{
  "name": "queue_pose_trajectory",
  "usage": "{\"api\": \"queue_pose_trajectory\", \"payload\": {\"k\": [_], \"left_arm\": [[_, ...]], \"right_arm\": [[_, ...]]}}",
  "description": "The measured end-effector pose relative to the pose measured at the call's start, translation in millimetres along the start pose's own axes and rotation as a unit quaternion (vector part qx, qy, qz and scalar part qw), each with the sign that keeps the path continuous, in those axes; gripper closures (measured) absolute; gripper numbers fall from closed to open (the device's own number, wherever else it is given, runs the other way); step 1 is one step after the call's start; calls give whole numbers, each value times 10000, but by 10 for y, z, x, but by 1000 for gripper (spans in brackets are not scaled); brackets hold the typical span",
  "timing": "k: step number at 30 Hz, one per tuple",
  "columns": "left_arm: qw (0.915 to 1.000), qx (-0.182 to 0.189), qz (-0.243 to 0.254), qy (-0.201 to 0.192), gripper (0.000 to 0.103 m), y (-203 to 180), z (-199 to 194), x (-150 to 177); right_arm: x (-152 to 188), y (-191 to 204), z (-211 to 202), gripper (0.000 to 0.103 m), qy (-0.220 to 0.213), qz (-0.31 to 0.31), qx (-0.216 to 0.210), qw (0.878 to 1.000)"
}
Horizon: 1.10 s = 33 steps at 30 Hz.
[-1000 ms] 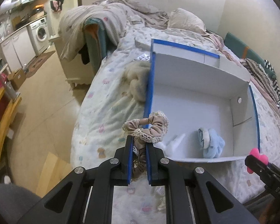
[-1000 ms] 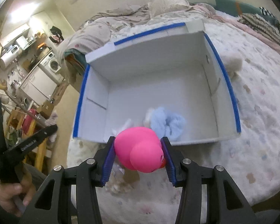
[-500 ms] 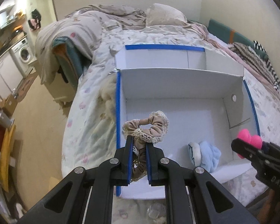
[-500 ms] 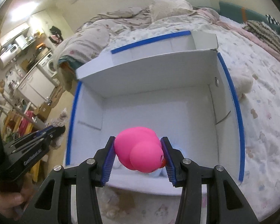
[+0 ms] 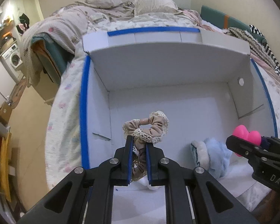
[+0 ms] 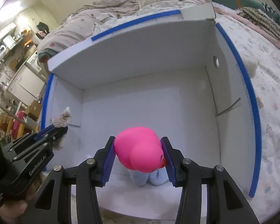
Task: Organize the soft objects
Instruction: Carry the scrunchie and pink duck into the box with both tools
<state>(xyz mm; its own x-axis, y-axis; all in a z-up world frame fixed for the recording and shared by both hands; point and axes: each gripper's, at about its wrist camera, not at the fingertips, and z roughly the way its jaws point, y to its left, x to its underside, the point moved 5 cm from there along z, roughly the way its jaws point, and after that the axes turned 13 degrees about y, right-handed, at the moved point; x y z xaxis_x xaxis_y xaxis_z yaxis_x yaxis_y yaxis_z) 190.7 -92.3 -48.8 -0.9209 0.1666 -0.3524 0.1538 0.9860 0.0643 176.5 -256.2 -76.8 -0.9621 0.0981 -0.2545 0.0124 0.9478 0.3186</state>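
A white box with blue-taped edges [image 5: 84,100] [image 6: 239,71] lies open on the bed. My left gripper [image 5: 138,140] is shut on a beige lace-trimmed scrunchie [image 5: 151,128] and holds it above the box floor near the left wall; it also shows in the right wrist view [image 6: 62,120]. My right gripper [image 6: 138,145] is shut on a pink soft toy [image 6: 140,149] and holds it over the box's near right part; the toy shows in the left wrist view [image 5: 247,136]. A light blue plush [image 5: 212,155] [image 6: 155,179] lies on the box floor below the toy.
The box sits on a bed with a floral sheet [image 6: 270,112]. A rumpled duvet [image 5: 69,29] and a pillow [image 5: 153,3] lie behind it. A cream fluffy item [image 6: 252,65] lies on the sheet right of the box. Floor and kitchen units [image 5: 7,69] are at left.
Both grippers have moved forward over the box with their objects still held. The scrunchie and the pink toy now hang above the box floor instead of in front of its near edge.
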Motion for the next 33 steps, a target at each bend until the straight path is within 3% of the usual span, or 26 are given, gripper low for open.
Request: {"api": "queue_pose_trajectory", "payload": {"k": [13, 33], "left_arm": [[9990, 271, -25, 351, 91, -24, 266, 28], [9981, 261, 18, 555, 91, -81, 382, 61]], "right_arm": [[50, -203, 250, 52, 438, 141, 241, 9986], [15, -208, 303, 52, 511, 230, 341, 9978]]}}
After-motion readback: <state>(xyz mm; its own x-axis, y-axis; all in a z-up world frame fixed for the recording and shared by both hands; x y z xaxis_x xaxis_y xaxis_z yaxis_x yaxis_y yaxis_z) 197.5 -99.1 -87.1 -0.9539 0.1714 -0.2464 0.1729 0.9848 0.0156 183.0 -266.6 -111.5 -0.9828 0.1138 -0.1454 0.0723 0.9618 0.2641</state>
